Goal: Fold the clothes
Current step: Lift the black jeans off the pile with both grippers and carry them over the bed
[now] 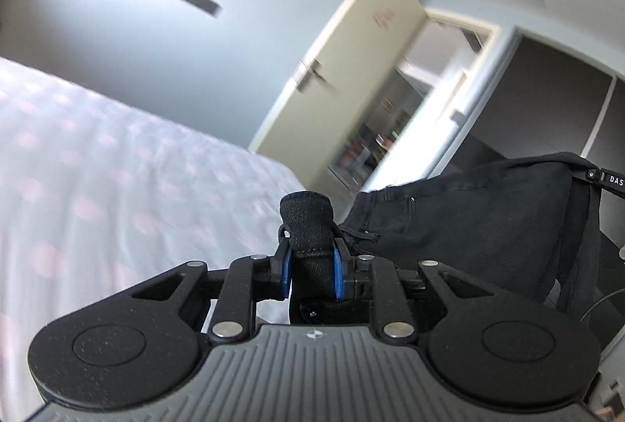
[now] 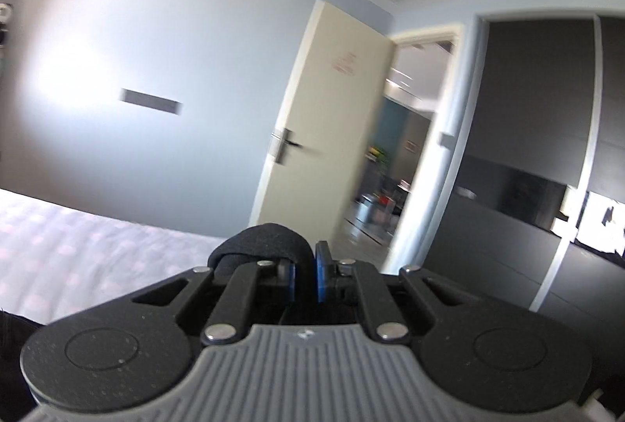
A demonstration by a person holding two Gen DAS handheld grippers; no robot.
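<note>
A black garment (image 1: 468,226) hangs in the air at the right of the left wrist view, stretched toward the right edge. My left gripper (image 1: 312,275) is shut on a bunched fold of that black cloth, which sticks up between the blue pads (image 1: 339,277). In the right wrist view my right gripper (image 2: 304,277) is shut on another thick fold of the black garment (image 2: 265,242), which bulges over the left finger. Both grippers are held up, pointing almost level toward the wall and door. The lower part of the garment is hidden.
A bed with a pale dotted cover (image 1: 117,168) lies below and to the left. Ahead are a grey-blue wall (image 2: 156,50), a cream door (image 2: 332,109) standing ajar and a dark wardrobe (image 2: 527,168) at the right.
</note>
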